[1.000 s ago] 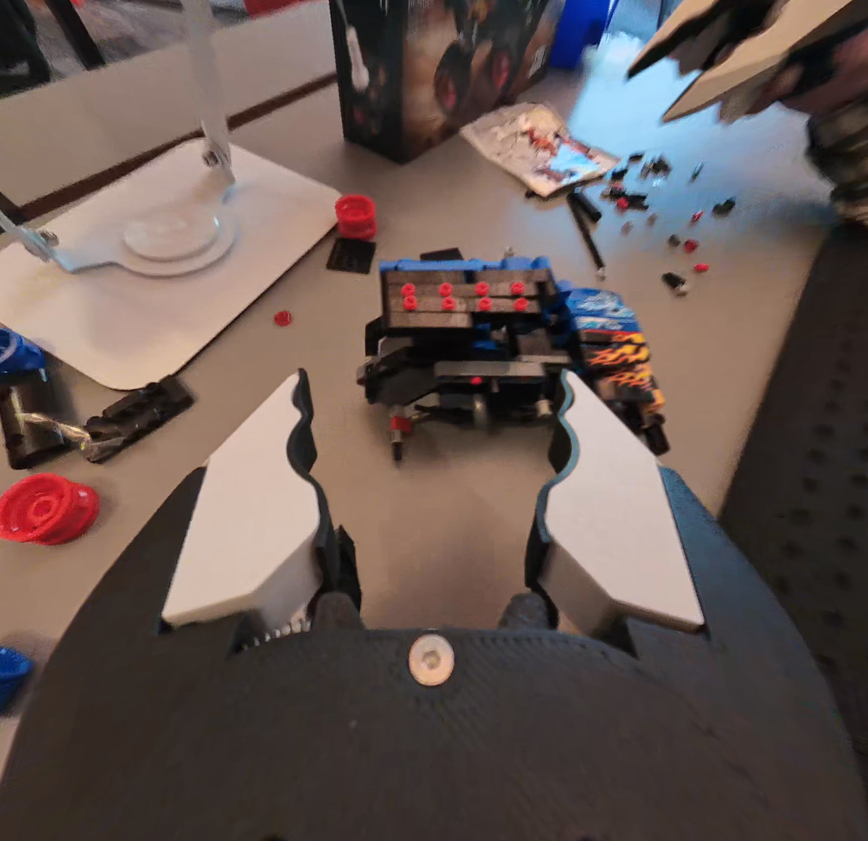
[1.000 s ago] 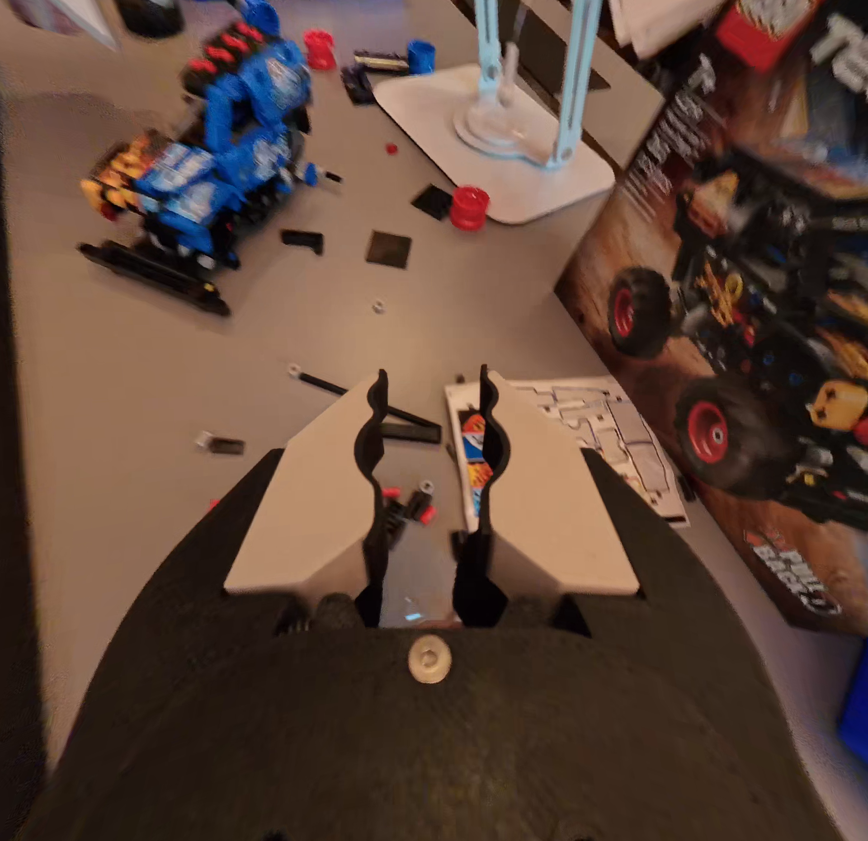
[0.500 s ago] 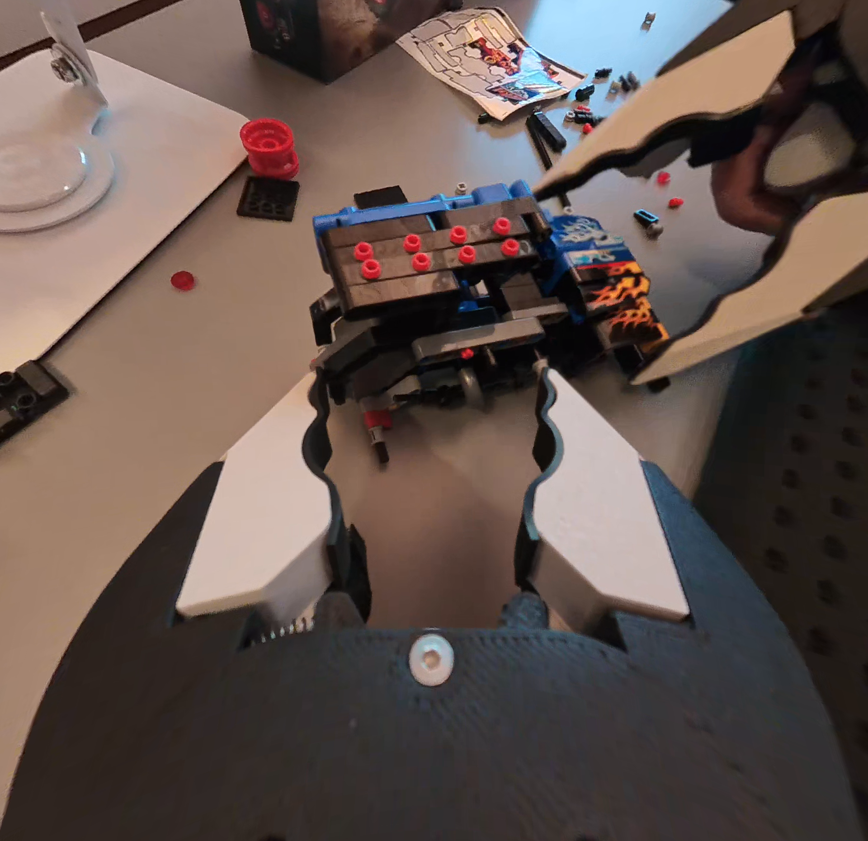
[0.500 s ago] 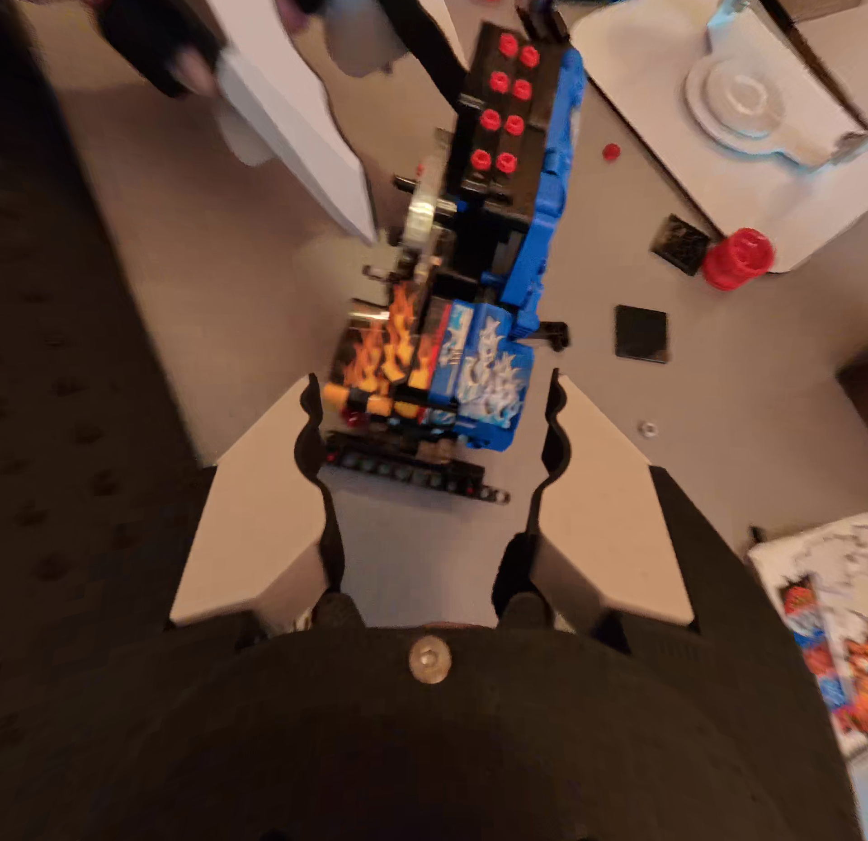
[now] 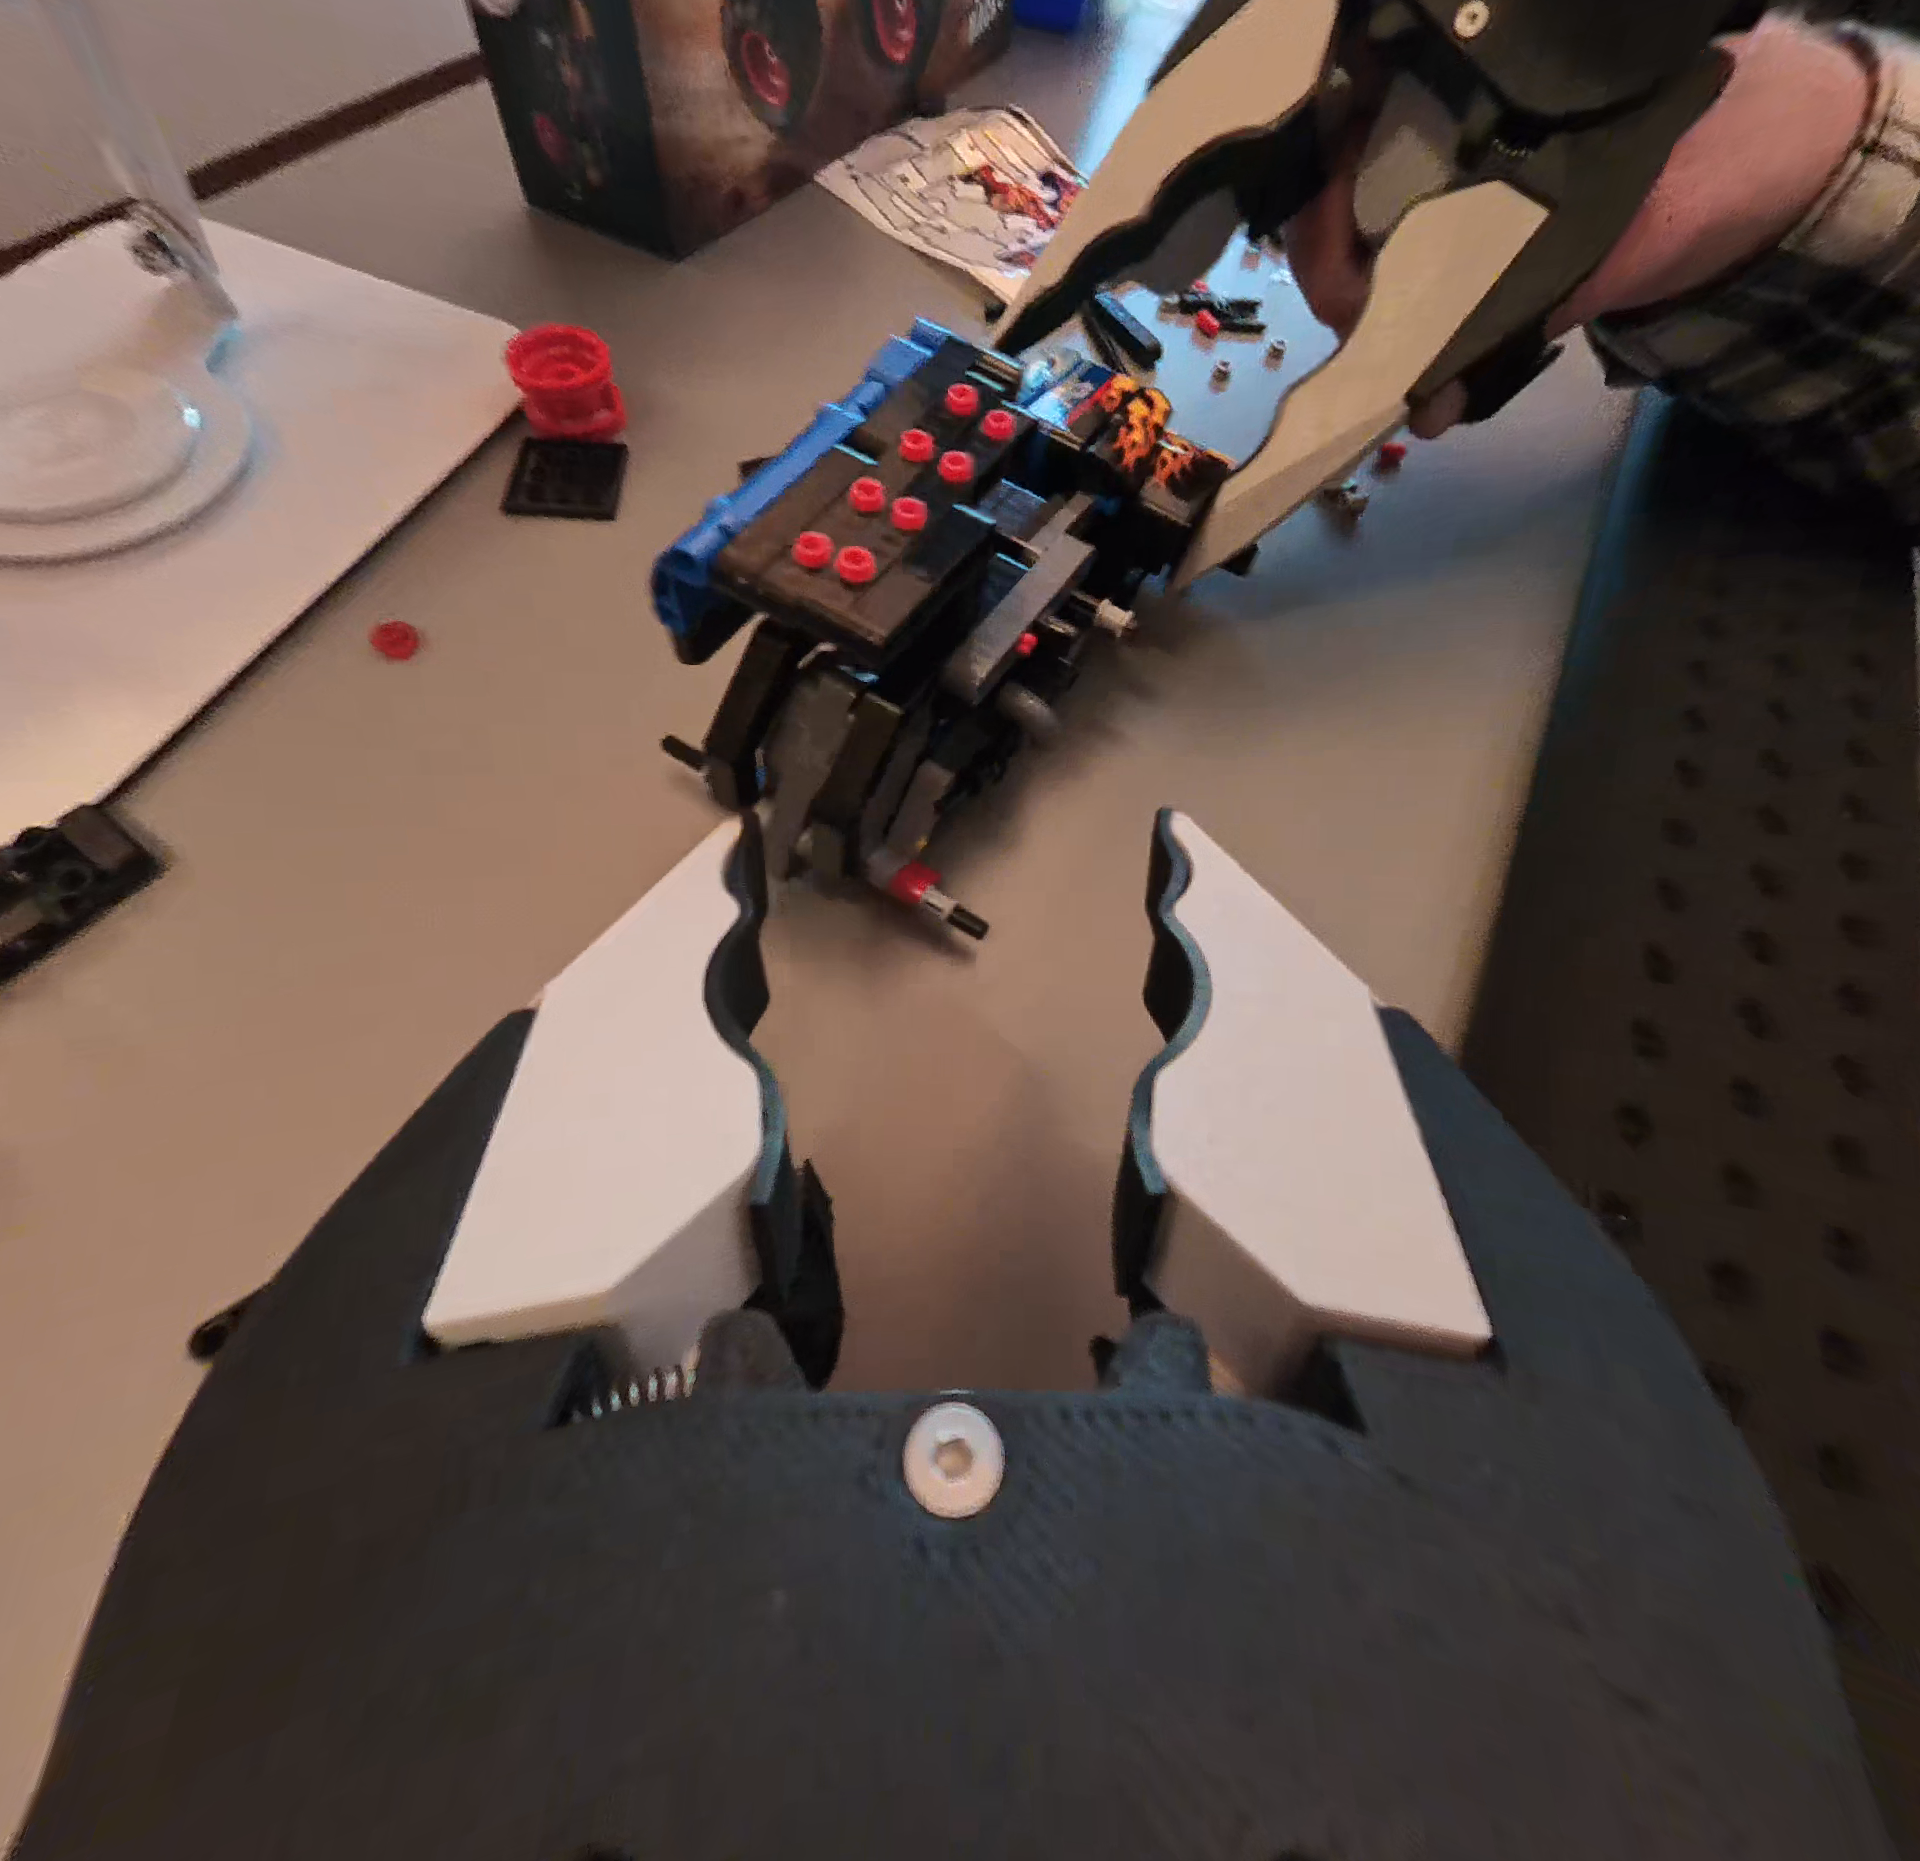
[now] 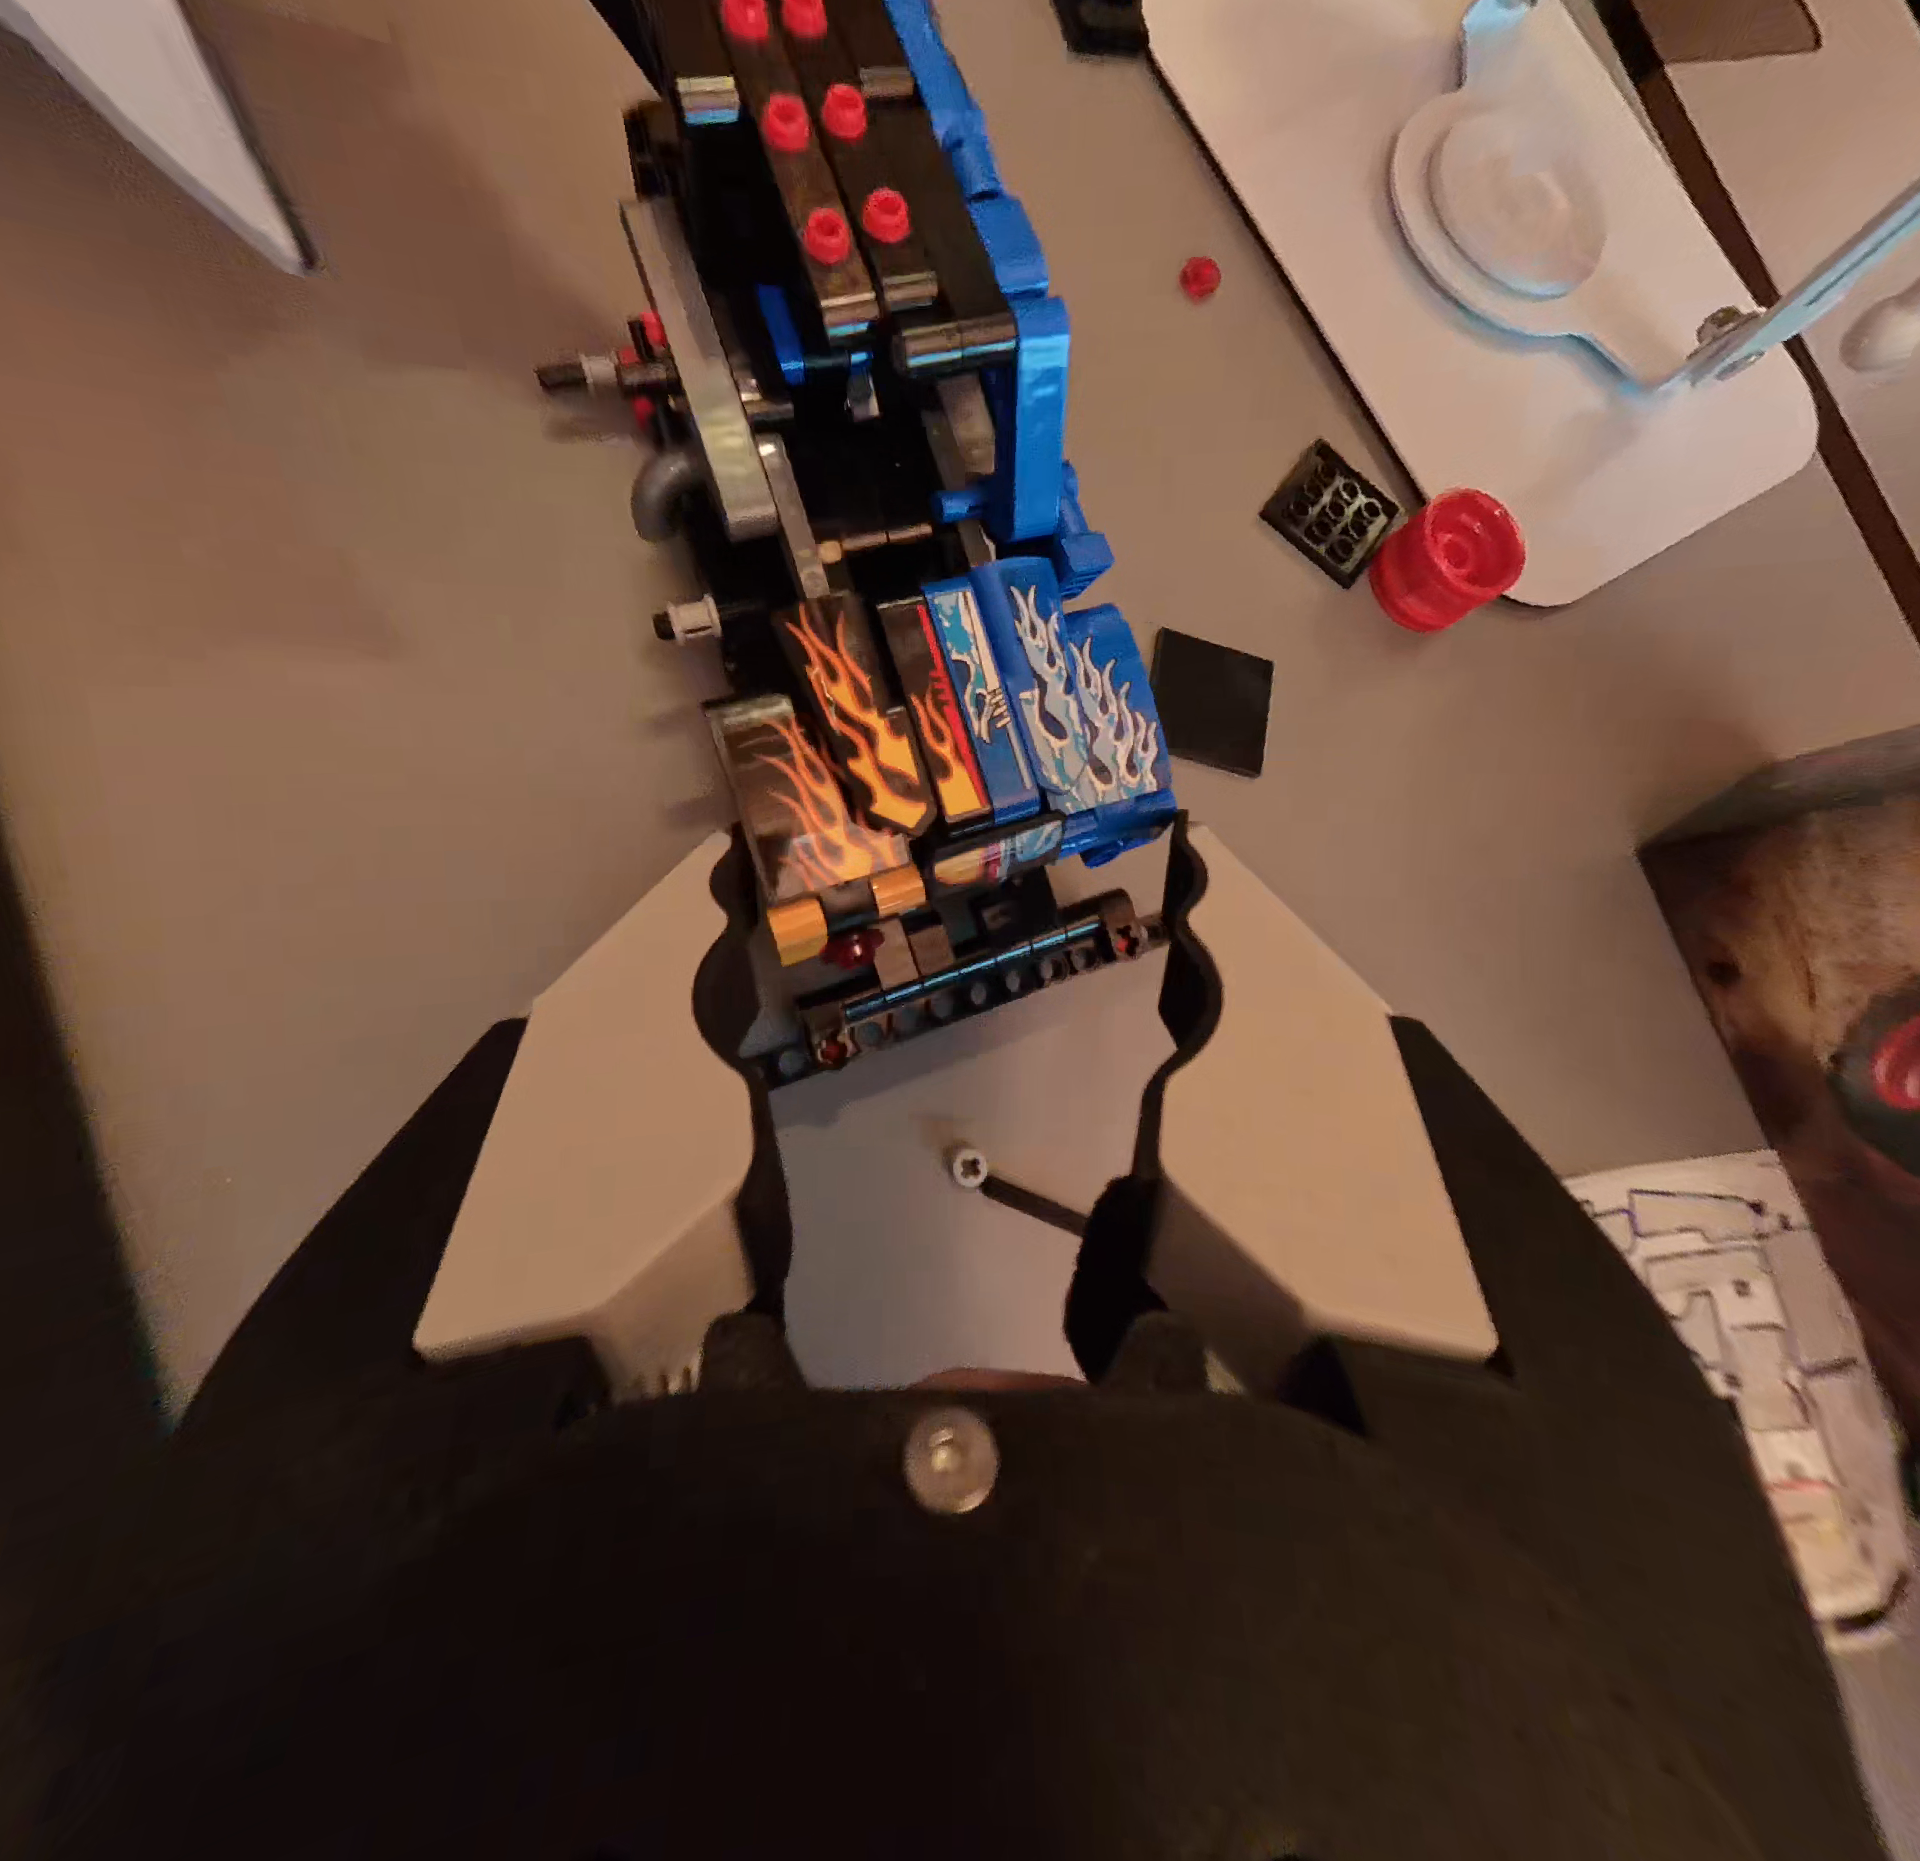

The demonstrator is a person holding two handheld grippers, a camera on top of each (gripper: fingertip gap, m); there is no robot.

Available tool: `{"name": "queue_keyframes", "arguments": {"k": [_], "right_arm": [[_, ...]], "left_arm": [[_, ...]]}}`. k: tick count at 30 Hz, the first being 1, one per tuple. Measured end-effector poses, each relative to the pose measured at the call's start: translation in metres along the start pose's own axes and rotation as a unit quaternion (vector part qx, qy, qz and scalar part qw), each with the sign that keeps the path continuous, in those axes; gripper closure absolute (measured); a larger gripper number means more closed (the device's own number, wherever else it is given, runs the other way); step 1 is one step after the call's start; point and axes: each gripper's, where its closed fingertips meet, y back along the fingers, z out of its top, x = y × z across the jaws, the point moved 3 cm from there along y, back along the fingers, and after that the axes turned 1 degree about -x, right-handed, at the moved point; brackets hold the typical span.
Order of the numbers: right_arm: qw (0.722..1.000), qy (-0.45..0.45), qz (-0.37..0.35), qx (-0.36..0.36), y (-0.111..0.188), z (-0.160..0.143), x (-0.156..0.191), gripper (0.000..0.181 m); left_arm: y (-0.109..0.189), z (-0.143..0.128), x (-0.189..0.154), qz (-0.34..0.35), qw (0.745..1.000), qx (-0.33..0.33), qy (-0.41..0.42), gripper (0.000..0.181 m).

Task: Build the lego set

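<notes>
Two grippers are on the half-built truck (image 5: 914, 554) at once, and I have both spread wide with nothing clamped. The model lies on the grey counter (image 5: 1299, 772), near its edge, black deck with red studs up, blue side toward the white stand base (image 6: 1496, 284).

My right gripper (image 6: 951, 938) straddles the flame-stickered end: its fingers (image 6: 623, 1063) sit either side of the black studded beam (image 6: 977, 980), close to the left finger, perhaps touching, though I cannot tell for sure. My left gripper (image 5: 951, 928) waits at the opposite end, its left fingertip just beside the grey and black linkage, and the red-tipped axle (image 5: 930, 892) points into the gap.

As I judge it, the step is to take hold of the model from both ends so it can be lifted or turned. To do that well, I would close the right fingers on the solid blue and black body rather than the thin beam, which could pop off under a squeeze. The left should go for the firm deck, not the loose-looking linkage. Close gently, and keep the model away from the counter edge.

Spare parts lie well apart: a red wheel hub (image 6: 1444, 559), a black tile (image 6: 1210, 699), a loose axle pin (image 6: 1013, 1188).
</notes>
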Motion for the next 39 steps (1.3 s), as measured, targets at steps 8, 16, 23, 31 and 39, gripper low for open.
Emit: {"name": "queue_keyframes", "arguments": {"k": [8,16,23,31,39], "right_arm": [[0.994,-0.042,0.001,-0.097,0.028,0.010,-0.016,0.101],[0.980,-0.053,-0.077,-0.178,0.089,0.045,-0.060,0.104],[0.970,-0.032,-0.131,-0.205,0.120,0.088,-0.110,0.102],[0.962,-0.069,-0.163,-0.206,0.105,0.132,-0.188,0.095],[0.966,-0.135,-0.150,-0.159,0.052,0.131,-0.256,0.093]], "left_arm": [[0.019,0.013,0.040,0.068,0.994,-0.077,0.021,0.108],[0.053,0.050,0.073,0.153,0.972,-0.177,0.023,0.112],[0.070,0.108,0.089,0.206,0.959,-0.188,-0.051,0.109],[0.050,0.205,0.117,0.219,0.946,-0.192,-0.141,0.108],[-0.026,0.229,0.142,0.209,0.947,-0.117,-0.215,0.107]]}}
